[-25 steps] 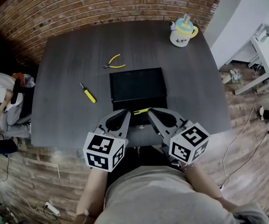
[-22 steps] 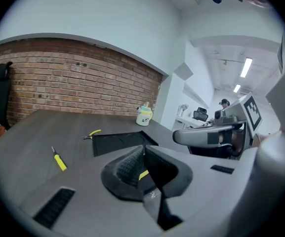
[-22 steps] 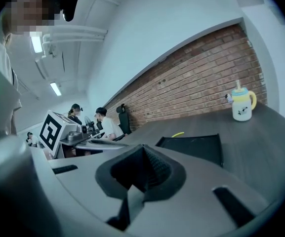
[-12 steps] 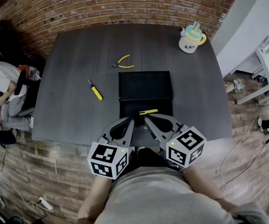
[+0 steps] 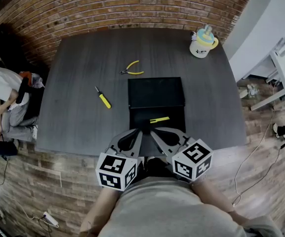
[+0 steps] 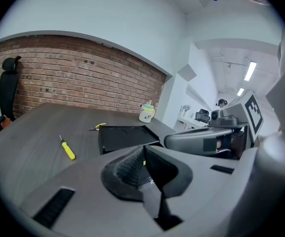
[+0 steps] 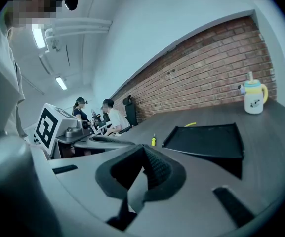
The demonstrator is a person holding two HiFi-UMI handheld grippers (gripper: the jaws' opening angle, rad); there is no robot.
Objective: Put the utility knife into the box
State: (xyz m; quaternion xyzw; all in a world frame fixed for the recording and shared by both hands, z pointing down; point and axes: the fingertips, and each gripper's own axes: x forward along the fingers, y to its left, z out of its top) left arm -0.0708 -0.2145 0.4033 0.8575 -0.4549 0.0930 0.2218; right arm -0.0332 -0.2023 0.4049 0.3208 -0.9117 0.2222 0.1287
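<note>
Now, right at the near edge of the box [image 5: 174, 126]: left gripper [image 6: 142, 151] and right gripper [image 7: 143, 149], side by side, tips close to each other. Jaws pressed together on both, empty. Inside the box, in its near half: the yellow utility knife [image 5: 159, 119], lying flat and a bit slanted. Behind that half: the black lid [image 5: 156, 93], open and laid back. Lots of bare table [image 5: 73, 122] left and right of the box, room to move. Left of the box, well apart: a yellow screwdriver [image 5: 102, 98]. Behind the box, near its left corner: yellow pliers [image 5: 132, 68]. Far behind the box, to the right, near the table edge: a cup [image 5: 203, 40] with a lid. Far left of the box, off the table: a seated person [image 5: 1, 90].
</note>
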